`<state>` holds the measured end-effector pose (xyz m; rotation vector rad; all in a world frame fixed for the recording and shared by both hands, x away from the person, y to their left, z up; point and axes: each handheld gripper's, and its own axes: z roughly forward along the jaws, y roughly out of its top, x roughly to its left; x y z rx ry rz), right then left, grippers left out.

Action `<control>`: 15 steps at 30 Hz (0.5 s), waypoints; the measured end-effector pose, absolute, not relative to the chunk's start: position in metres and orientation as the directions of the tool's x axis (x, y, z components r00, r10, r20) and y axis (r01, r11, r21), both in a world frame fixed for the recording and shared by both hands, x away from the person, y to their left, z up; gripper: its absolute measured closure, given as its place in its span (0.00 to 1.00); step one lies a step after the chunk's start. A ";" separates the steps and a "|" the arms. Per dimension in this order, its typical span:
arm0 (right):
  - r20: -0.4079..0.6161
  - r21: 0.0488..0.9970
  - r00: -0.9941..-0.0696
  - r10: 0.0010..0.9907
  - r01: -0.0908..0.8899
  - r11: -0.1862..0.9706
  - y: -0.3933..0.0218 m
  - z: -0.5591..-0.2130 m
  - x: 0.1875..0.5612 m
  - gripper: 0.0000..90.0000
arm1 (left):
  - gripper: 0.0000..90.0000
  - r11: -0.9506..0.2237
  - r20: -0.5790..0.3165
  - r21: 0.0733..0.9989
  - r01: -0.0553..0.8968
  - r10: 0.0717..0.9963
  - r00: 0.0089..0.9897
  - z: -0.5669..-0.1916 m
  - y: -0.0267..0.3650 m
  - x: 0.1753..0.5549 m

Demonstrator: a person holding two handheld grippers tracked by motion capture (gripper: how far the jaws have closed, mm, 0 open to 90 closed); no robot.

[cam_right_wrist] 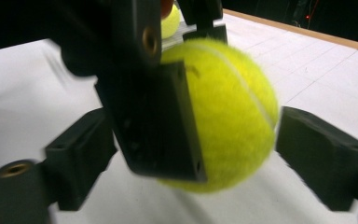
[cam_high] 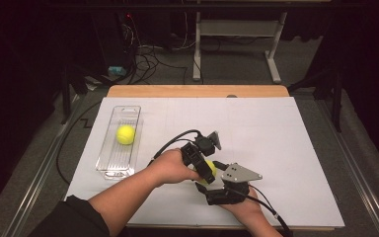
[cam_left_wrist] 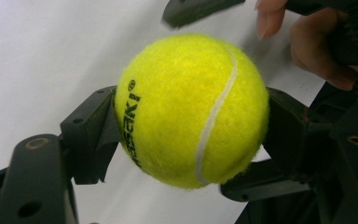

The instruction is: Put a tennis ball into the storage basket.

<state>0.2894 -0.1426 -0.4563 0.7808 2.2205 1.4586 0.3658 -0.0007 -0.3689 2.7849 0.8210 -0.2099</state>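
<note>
Between our two hands, near the front of the white table (cam_high: 286, 148), we hold the left gripper (cam_left_wrist: 191, 126) clamped on a yellow tennis ball (cam_left_wrist: 191, 109), its pads pressing the ball from both sides above the tabletop. Our right gripper (cam_right_wrist: 191, 144) faces it with jaws spread apart, standing clear of that ball on either side. Farther left, we see a second ball (cam_high: 126, 134) lying in a clear tray (cam_high: 109, 165).

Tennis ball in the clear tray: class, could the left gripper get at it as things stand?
Probably not yet: the left gripper is shut on another tennis ball. The tray is open-topped and its ball lies uncovered.
</note>
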 end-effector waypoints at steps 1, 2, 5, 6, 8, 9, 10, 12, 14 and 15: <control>-0.007 0.918 -0.774 0.633 0.246 0.310 -0.143 -0.457 0.290 0.01 | 0.29 -0.815 -0.197 0.177 0.552 0.520 0.831 -0.368 0.000 0.367; 0.004 0.917 -0.773 0.634 0.256 0.306 -0.142 -0.458 0.290 0.00 | 0.29 -0.811 -0.194 0.179 0.556 0.525 0.829 -0.368 0.001 0.367; -0.003 0.919 -0.773 0.634 0.249 0.307 -0.144 -0.459 0.291 0.00 | 0.29 -0.810 -0.186 0.172 0.561 0.532 0.826 -0.368 0.004 0.369; -0.013 0.917 -0.766 0.643 0.247 0.313 -0.145 -0.458 0.291 0.00 | 0.29 -0.805 -0.185 0.176 0.566 0.538 0.823 -0.368 0.006 0.370; -0.002 0.918 -0.762 0.647 0.256 0.304 -0.147 -0.459 0.291 0.00 | 0.29 -0.804 -0.176 0.169 0.570 0.545 0.820 -0.367 0.008 0.372; -0.012 0.918 -0.763 0.646 0.248 0.309 -0.149 -0.458 0.292 0.00 | 0.29 -0.799 -0.173 0.171 0.577 0.552 0.816 -0.368 0.010 0.373; -0.013 0.917 -0.758 0.652 0.251 0.310 -0.152 -0.458 0.292 0.00 | 0.29 -0.797 -0.168 0.167 0.580 0.557 0.814 -0.368 0.011 0.374; -0.017 0.915 -0.747 0.665 0.257 0.312 -0.157 -0.458 0.293 0.00 | 0.29 -0.795 -0.158 0.162 0.585 0.564 0.810 -0.367 0.015 0.375; -0.019 0.913 -0.735 0.678 0.264 0.311 -0.163 -0.459 0.295 0.00 | 0.29 -0.788 -0.153 0.161 0.594 0.575 0.804 -0.367 0.019 0.377; -0.019 0.914 -0.727 0.686 0.266 0.308 -0.166 -0.459 0.295 0.00 | 0.29 -0.785 -0.151 0.160 0.599 0.580 0.801 -0.367 0.020 0.378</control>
